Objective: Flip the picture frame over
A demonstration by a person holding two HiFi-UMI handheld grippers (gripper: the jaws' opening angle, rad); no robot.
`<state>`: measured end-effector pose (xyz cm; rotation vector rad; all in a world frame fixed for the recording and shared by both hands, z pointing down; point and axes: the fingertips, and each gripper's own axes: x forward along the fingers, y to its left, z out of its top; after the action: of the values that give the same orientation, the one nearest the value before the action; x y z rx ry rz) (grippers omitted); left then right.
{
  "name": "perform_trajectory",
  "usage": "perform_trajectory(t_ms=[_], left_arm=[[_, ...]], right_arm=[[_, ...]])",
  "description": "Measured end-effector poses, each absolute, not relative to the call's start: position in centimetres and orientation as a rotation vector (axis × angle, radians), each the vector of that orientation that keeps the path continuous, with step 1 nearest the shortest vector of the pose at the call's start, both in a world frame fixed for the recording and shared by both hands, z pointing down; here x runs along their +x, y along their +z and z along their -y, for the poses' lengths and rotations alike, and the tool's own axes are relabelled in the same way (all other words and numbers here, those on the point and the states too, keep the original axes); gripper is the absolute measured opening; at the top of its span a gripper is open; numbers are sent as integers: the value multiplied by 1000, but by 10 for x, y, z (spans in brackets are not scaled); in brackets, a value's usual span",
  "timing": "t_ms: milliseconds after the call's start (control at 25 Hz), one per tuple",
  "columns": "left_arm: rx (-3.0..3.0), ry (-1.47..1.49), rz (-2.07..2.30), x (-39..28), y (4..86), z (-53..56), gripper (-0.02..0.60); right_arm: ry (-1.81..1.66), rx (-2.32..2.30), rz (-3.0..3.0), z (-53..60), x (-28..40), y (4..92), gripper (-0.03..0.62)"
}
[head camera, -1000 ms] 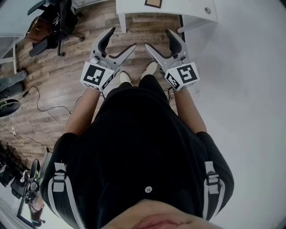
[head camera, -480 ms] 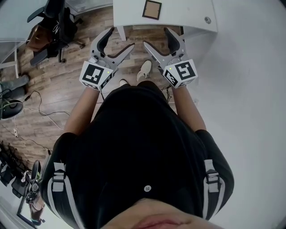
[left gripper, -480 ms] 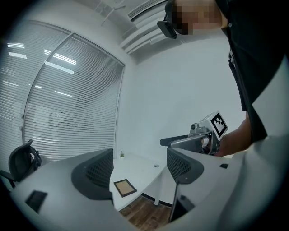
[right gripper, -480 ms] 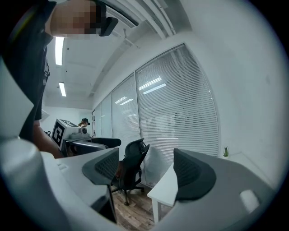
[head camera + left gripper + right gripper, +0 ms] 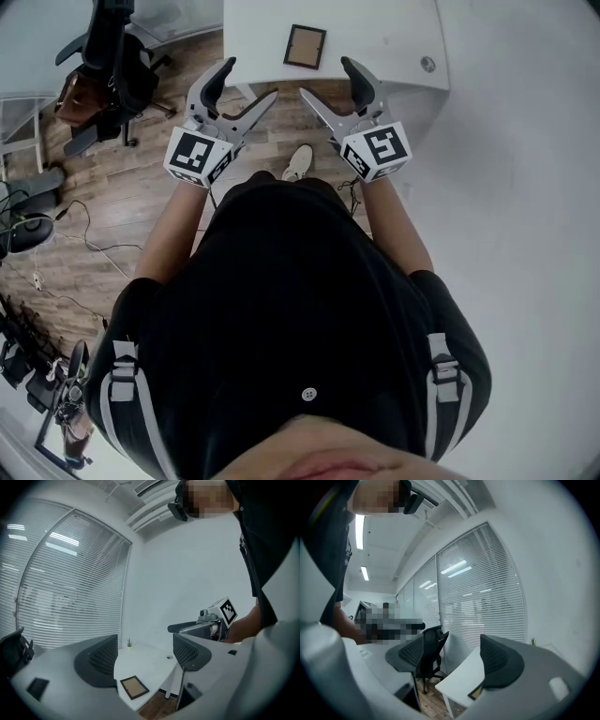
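A small dark picture frame (image 5: 306,47) with a tan middle lies flat on the white table (image 5: 375,37) ahead of me. The left gripper view shows that frame (image 5: 134,687) between and below its jaws, some way off. In the right gripper view only a corner of the frame (image 5: 475,693) peeks out beside the right pad. My left gripper (image 5: 242,82) and right gripper (image 5: 326,79) are both held in the air short of the table edge, open and empty, jaws pointing at the table.
A black office chair (image 5: 108,42) stands on the wood floor left of the table. A small round grommet (image 5: 427,64) sits in the tabletop at right. Cables (image 5: 84,234) trail over the floor at left. A tiny plant (image 5: 129,643) stands at the table's far end by the blinds.
I have walked toward the table: the frame and tabletop have come further into the head view. Both grippers stay open and have risen slightly toward the table edge.
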<state>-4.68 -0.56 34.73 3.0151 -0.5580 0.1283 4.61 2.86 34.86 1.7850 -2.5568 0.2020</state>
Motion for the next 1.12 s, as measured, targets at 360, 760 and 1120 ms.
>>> perform_trajectory(t_ms=[360,760,1120], left_arm=[[2987,133,583,-11,346,59,354],[3011,142,395,0,382,145,353],[3051,216,63,18,420,199,353]], right_arm=[[252,1799,2537,25,90,361,374],[363,1941,2353,98,99,407,374],[486,2194,2044,143,117,464,374]])
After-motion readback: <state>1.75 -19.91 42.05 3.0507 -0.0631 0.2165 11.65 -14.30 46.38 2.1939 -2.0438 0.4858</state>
